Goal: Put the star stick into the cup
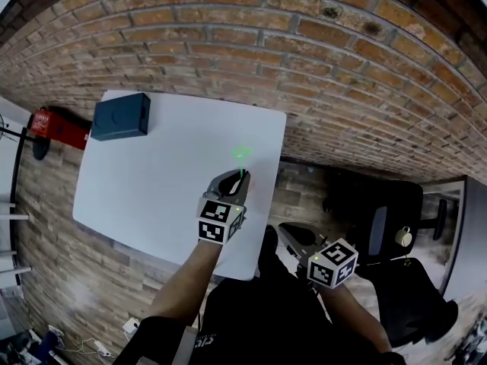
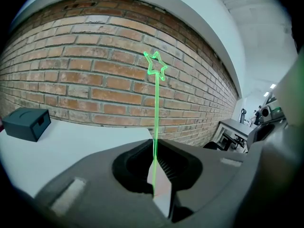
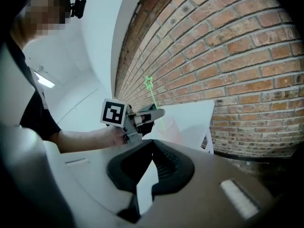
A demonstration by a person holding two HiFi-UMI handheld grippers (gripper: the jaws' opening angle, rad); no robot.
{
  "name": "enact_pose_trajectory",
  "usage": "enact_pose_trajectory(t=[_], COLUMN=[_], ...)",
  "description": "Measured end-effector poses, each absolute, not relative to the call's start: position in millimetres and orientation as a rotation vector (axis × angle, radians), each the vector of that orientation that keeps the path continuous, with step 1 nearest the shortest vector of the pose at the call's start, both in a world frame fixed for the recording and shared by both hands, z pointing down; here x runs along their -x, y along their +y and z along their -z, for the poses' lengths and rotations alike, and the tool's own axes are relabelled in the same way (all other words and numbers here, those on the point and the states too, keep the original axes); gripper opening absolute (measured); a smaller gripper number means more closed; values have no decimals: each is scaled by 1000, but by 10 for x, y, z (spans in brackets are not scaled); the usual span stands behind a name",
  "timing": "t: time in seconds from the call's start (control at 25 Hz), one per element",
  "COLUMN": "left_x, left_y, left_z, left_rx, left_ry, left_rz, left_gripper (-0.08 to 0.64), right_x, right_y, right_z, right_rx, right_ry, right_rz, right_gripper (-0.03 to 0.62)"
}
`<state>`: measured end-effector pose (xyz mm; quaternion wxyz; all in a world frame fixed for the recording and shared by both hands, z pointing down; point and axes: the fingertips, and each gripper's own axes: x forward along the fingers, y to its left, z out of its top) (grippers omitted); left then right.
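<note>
A thin green stick topped with an outlined star (image 2: pixel 156 65) stands upright between the pads of my left gripper (image 2: pixel 154 175), which is shut on its lower end. From the head view, that gripper (image 1: pixel 232 185) hovers over the right part of the white table (image 1: pixel 152 181), with the star (image 1: pixel 242 153) just beyond it. The right gripper view shows the left gripper (image 3: pixel 154 113) from the side, the star (image 3: pixel 148 82) above it, and a clear, faintly pink cup (image 3: pixel 172 127) on the table just past its tip. My right gripper (image 3: pixel 142 194) is shut and holds nothing, off the table's right edge (image 1: pixel 293 234).
A dark blue box (image 1: pixel 122 116) sits on the table's far left corner. A brick wall (image 2: pixel 95 80) rises behind the table, and the floor is brick-patterned too. A red object (image 1: pixel 57 128) lies left of the table. A black chair (image 1: pixel 380 219) stands to the right.
</note>
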<state>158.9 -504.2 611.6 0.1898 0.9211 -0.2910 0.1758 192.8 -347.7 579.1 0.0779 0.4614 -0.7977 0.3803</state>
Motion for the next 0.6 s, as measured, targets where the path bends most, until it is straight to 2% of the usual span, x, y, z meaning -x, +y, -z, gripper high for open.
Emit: enact_pose_trajectory(t=[0.12,0.24,0.6], left_x=[-1625,-1644,-1564], left_y=[-5028,-4992,-4912], left_z=[-6177,-6244,-6170], left_rx=[-2568,-2550,-2552], left_ry=[-806,-792,-844], left_rz=[-499,-506,-522], left_gripper=[36,75,94], right_x=[-1934,-1938,-1911], right_y=[-3463,-3436,-3431], right_z=[-5784,-5780,-5728], right_rx=[-1366,-1357,-1305], right_ry=[-2389,-2388,-2422], right_rz=[-1126,-1123,-1117], right_gripper=[0,0,0])
